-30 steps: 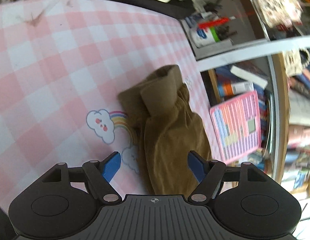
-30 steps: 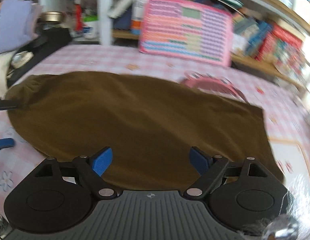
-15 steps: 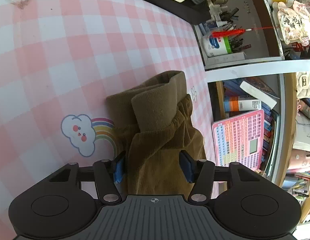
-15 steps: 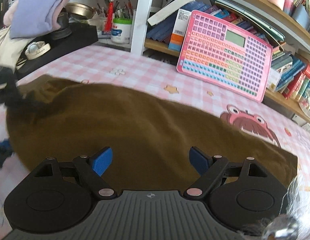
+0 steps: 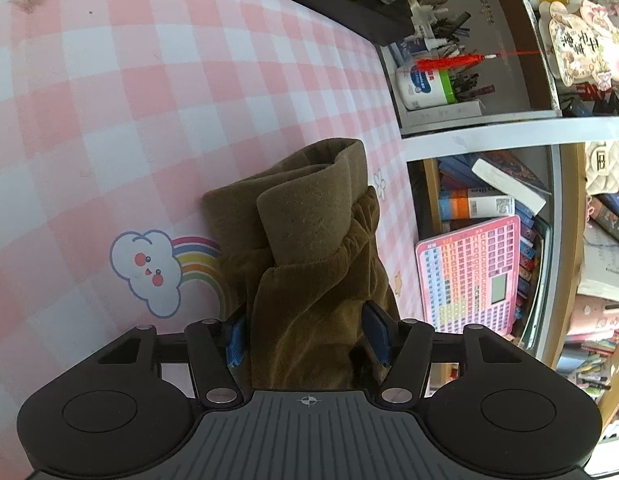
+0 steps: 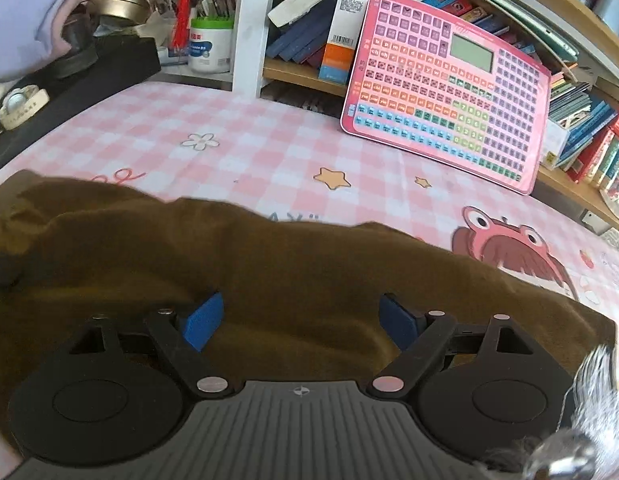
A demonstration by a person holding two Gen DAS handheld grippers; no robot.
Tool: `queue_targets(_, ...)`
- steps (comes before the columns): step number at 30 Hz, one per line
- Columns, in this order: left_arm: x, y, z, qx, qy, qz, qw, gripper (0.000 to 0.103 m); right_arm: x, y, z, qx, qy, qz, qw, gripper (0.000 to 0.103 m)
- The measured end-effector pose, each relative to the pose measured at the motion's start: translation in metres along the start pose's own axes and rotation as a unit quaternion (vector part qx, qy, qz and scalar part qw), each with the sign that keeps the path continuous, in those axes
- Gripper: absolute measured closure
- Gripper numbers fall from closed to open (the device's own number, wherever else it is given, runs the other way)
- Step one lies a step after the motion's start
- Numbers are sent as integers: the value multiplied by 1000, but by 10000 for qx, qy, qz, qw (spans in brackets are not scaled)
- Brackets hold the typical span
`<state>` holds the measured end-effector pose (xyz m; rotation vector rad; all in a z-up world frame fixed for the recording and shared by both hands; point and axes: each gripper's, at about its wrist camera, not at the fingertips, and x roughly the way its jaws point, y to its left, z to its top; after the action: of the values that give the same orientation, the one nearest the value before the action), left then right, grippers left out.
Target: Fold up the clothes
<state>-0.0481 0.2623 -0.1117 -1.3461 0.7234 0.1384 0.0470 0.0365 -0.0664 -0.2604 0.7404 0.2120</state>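
Left gripper (image 5: 307, 334) narrowed since a second ago, from spread wide to pinching bunched end of brown garment (image 5: 305, 248) on pink checked bench (image 5: 109, 120): grasp made, fold can begin; right gripper (image 6: 301, 316) spread wide over flat cloth, holding nothing, blue fingertips (image 6: 201, 318) just above fabric

Few markings are proving legible. On the pink checked cloth covering the bench (image 6: 269, 152), the letters "AY" are showing just above the edge of the brown garment (image 6: 269, 280). The pink keyboard chart (image 6: 445, 88) is carrying rows of small key labels, too small to read. A barcode is showing on the white and orange box (image 6: 341, 52). The white jar (image 6: 209, 46) is bearing a blue label, blurred. The pink hanging plaque (image 5: 577, 48) is displaying Chinese characters, unclear.
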Motion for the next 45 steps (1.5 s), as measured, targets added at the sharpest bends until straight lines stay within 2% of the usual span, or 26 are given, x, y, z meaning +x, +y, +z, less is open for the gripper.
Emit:
queue_targets(6,2,2,1,-158,-4,-69,9999,44,-56,21,-42,-737,86,478,9961,19)
queue_targets(8,2,1,0,-159,-41,-65,9998,45,-69,32,-53,-1020,49,500,9935,19)
queue_targets(11,3,0,-2,-145,-99,-41,9998,52,-76,42,-62,-1238,51,534,9909,19)
queue_targets(12,4,-1,-2,-119,-119,16,9999,61,-76,44,-63,-1276,60,546,9903,18)
queue_targets(13,4,1,-2,-133,-126,85,9998,76,-74,43,-62,-1236,84,586,9906,17)
queue_targets(16,4,1,-3,-88,-180,177,9996,89,-70,31,-59,-965,206,813,9918,16)
queue_targets(18,-2,-11,-7,352,-307,109,9988,92,-74,20,-57,-851,169,846,9926,16)
queue_targets(19,-5,-23,-12,770,-389,80,9962,92,-77,14,-56,-803,106,837,9932,16)
queue_targets(21,-12,-49,-24,1672,-531,18,9845,92,-84,-3,-56,-702,-32,781,9945,16)
queue_targets(22,-14,-64,-33,2174,-579,18,9744,92,-88,-11,-58,-647,-78,723,9953,17)
queue_targets(23,-16,-78,-44,2700,-628,47,9608,92,-92,-22,-59,-564,-116,647,9962,17)
queue_targets(24,-16,-90,-60,3280,-679,138,9421,92,-96,-34,-61,-481,-153,571,9971,17)
queue_targets(25,-16,-103,-76,3847,-727,227,9199,92,-97,-46,-65,-386,-142,510,9978,16)
queue_targets(26,-16,-115,-91,4399,-773,316,8942,92,-99,-59,-68,-290,-131,450,9985,16)
queue_targets(28,-14,-133,-125,5394,-807,443,8370,92,-103,-85,-75,-99,-109,329,9994,16)
queue_targets(31,-1,-149,-181,6608,-606,656,7452,90,-108,-122,-86,182,-59,167,9997,16)
queue_targets(32,7,-151,-197,6855,-455,764,7227,88,-110,-134,-90,278,-36,138,9995,16)
queue_targets(34,25,-149,-226,7138,-107,1060,6922,76,-110,-157,-97,501,37,121,9987,16)
queue_targets(35,33,-149,-238,7230,68,1174,6808,69,-110,-168,-102,628,86,123,9979,16)
queue_targets(36,37,-147,-246,7218,234,1200,6812,51,-109,-179,-106,787,171,141,9967,16)
queue_targets(37,39,-146,-252,7171,377,1184,6859,38,-105,-189,-108,964,259,180,9948,16)
queue_targets(39,40,-143,-262,7060,627,1142,6961,35,-99,-206,-110,1287,375,364,9903,16)
queue_targets(41,32,-142,-261,6882,685,1043,7147,34,-94,-220,-109,1576,432,647,9844,16)
queue_targets(43,20,-141,-252,6562,602,894,7469,31,-88,-226,-103,1765,434,1125,9769,16)
queue_targets(45,8,-139,-236,6100,367,767,7878,27,-80,-227,-95,1975,487,1844,9616,16)
